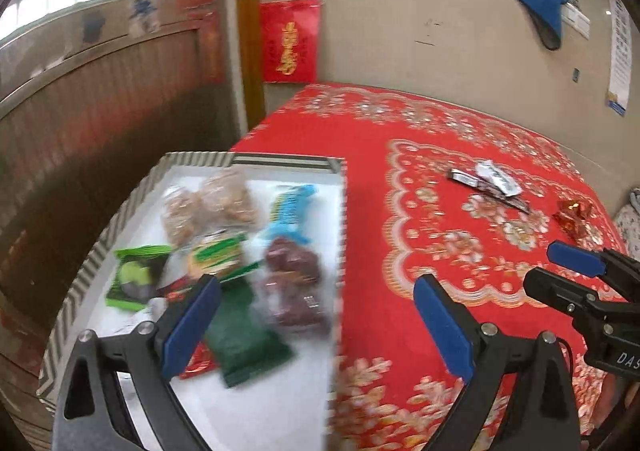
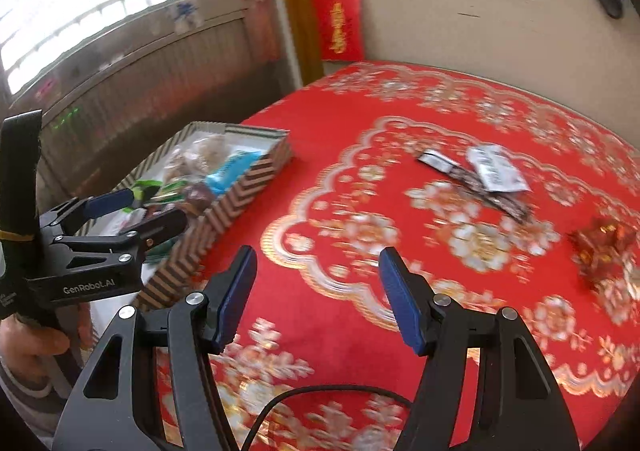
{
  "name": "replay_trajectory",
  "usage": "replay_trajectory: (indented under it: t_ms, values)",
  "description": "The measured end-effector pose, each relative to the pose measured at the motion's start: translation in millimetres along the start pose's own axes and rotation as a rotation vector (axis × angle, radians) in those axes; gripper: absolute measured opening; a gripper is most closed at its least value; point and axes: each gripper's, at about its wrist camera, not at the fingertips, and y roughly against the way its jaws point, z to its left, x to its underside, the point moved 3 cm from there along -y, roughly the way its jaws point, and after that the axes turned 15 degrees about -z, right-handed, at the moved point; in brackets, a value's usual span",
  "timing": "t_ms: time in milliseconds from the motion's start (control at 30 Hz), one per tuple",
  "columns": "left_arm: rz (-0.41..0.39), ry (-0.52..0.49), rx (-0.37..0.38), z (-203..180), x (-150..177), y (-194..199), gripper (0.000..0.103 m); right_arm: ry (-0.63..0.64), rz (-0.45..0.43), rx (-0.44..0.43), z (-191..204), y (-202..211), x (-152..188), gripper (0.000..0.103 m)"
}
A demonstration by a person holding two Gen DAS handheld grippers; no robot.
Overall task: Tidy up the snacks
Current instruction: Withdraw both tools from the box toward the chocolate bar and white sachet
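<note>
A striped cardboard box (image 1: 280,162) (image 2: 224,207) on the left of the red table holds several snack packets, among them a dark green one (image 1: 244,347), a blue one (image 1: 292,211) and a bag of brown pieces (image 1: 294,283). My left gripper (image 1: 316,321) hangs wide open over the box's right wall, nothing between its fingers; it also shows in the right wrist view (image 2: 140,211). My right gripper (image 2: 318,297) (image 1: 560,271) is open and empty above bare cloth. Farther right lie a white packet (image 2: 496,169) (image 1: 498,177), a dark wrapper (image 2: 476,183) and a red-gold candy (image 2: 604,243) (image 1: 572,217).
The table wears a red cloth with gold flowers (image 2: 360,131). Behind it are a beige wall with red paper hangings (image 1: 290,41), a wooden post (image 1: 250,31) and a window with a railing at left. A hand (image 2: 32,347) grips the left tool.
</note>
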Motion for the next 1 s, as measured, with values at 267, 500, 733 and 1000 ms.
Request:
replay_trajectory:
  t_ms: [267,500,733,1000]
  values:
    - [0.018,-0.033,0.057,-42.4,-2.3,-8.8,0.098,-0.058,-0.014,0.085,-50.5,23.6,7.9,0.064]
    - [0.026,-0.064,0.101,-80.2,-10.6,-19.9,0.098,-0.086,-0.017,0.151,-85.4,41.6,12.1,0.064]
    - [0.037,-0.075,0.121,-107.4,-21.4,-36.7,0.098,-0.096,-0.004,0.172,-111.2,44.1,9.2,0.067]
    - [0.057,-0.071,0.105,-117.6,-32.3,-58.2,0.098,-0.083,0.007,0.164,-136.9,18.7,-17.2,0.067]
